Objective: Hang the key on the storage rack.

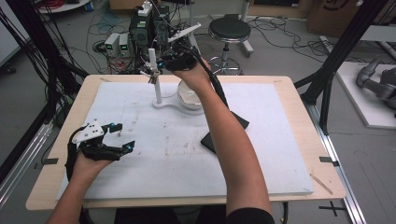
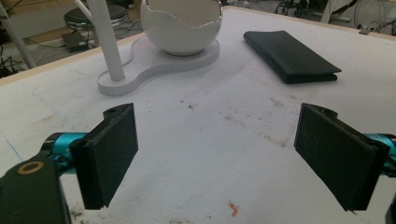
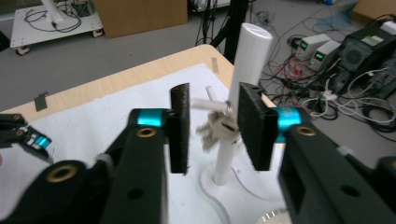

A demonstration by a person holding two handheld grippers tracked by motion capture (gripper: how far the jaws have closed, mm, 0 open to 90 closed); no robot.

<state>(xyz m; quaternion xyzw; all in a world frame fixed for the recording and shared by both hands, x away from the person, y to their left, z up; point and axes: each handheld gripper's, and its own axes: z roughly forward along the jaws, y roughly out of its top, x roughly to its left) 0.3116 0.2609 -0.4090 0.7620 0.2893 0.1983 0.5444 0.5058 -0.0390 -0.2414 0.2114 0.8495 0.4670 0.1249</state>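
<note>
Keys (image 3: 217,127) hang on the white stand's (image 3: 243,88) peg between your right tongs (image 3: 212,126), parted w/o touching; left tongs (image 2: 224,158) gape wide over the tabletop (image 2: 201,140).

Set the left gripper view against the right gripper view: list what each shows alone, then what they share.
Left gripper view alone: the folded black cloth lying flat on the table, the white egg-shaped bowl on the stand's base, and a small orange speck near the open left tool.

Right gripper view alone: a bunch of keys hanging from the post's peg, between the right tool's parted pads, and power supplies on the floor.

Both: the white post on its base, and the white table cover.
</note>
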